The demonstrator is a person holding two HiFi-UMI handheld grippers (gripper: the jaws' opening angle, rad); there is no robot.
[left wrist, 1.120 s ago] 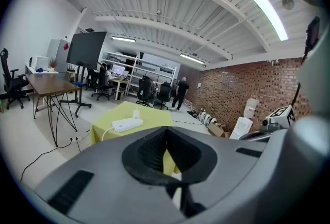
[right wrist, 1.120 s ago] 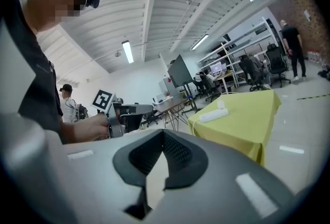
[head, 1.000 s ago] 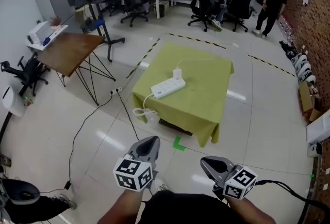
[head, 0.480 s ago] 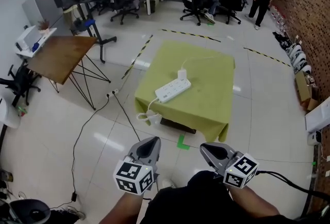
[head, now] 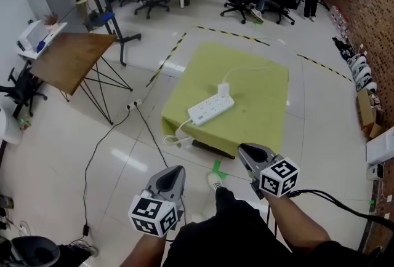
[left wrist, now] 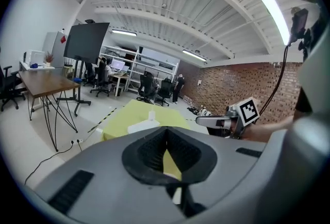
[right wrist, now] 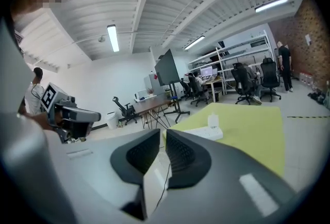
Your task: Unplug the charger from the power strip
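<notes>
A white power strip [head: 211, 109] lies on a low table under a yellow-green cloth [head: 261, 96]. A white charger [head: 223, 88] stands plugged in at the strip's far end, its thin cord running off to the back. Both grippers hang over the floor, short of the table. My left gripper [head: 177, 168] is at the lower left, its pads meeting at the tips, with nothing held. My right gripper [head: 244, 149] is closer to the table's near edge. Its jaws have just been opening and show a narrow empty gap. The right gripper view has the strip [right wrist: 206, 133] and charger [right wrist: 213, 121] ahead.
The strip's white lead coils on the floor [head: 174, 135] at the table's near left corner. A black cable [head: 111, 143] crosses the tiles. A wooden table [head: 68, 56] stands left. A green tape mark [head: 217, 167] lies before the table. Office chairs and people are far back.
Both grippers have come forward toward the table, the right one farther, so it now leads the left. The table sits nearer in the head view. A shoe has stepped forward.
</notes>
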